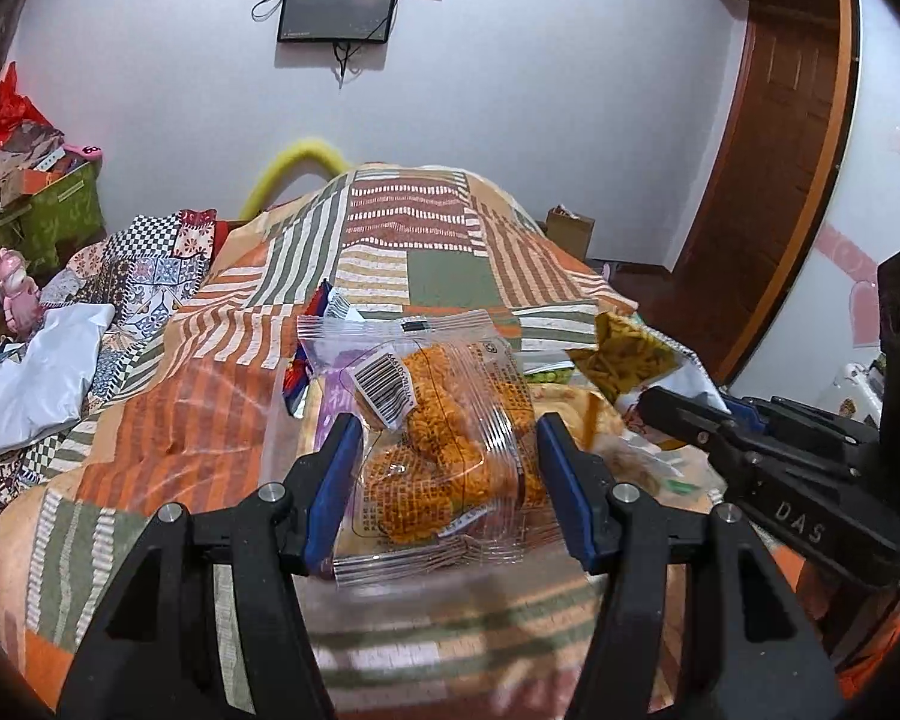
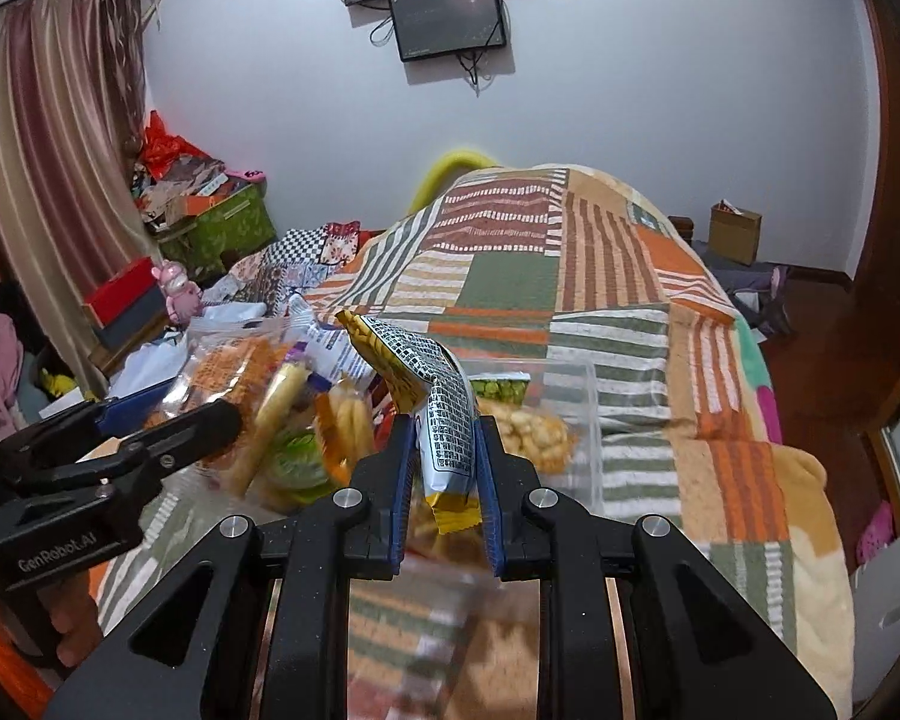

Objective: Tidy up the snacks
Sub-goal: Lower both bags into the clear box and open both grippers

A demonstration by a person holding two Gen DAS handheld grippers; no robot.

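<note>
My left gripper [image 1: 447,468] is shut on a clear packet of orange crispy noodle snacks [image 1: 450,450], held above a clear plastic box [image 1: 450,600] on the bed. My right gripper [image 2: 447,468] is shut on a yellow and white snack packet [image 2: 438,414], held upright over the same clear box [image 2: 570,384]. The right gripper and its packet [image 1: 624,360] also show at the right of the left wrist view. The left gripper [image 2: 168,426] shows at the left of the right wrist view with the orange noodle packet [image 2: 228,366]. Several other snack packets [image 2: 330,420] lie in the box.
A patchwork quilt [image 1: 426,240] in orange, green and brown covers the bed. Crumpled cloths and a white sheet [image 1: 36,372] lie at the left. A green box of clutter [image 2: 222,228] and a pink toy [image 2: 177,291] stand by the curtain. A wooden door [image 1: 768,168] is at the right.
</note>
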